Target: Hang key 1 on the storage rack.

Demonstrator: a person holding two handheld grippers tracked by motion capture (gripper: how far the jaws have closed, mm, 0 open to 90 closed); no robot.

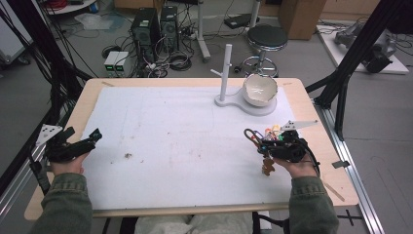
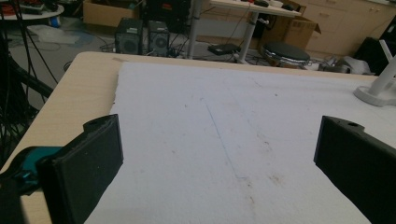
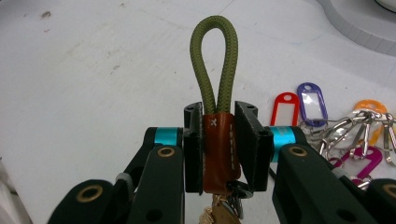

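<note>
Right gripper view: right tool [image 3: 219, 154] clamped on brown leather key fob [image 3: 218, 149] w/ green cord loop [image 3: 215, 65], white "x" stitch, no readable text; held just above tabletop [image 3: 84, 84]. Left tool [image 2: 219, 158] wide open, empty.

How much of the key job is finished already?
Done: the right gripper has pinched the keychain by its brown leather band. In hand: it holds it above the mat, green loop up. Left, probably: hanging it on the white stand. The left gripper waits open.
</note>
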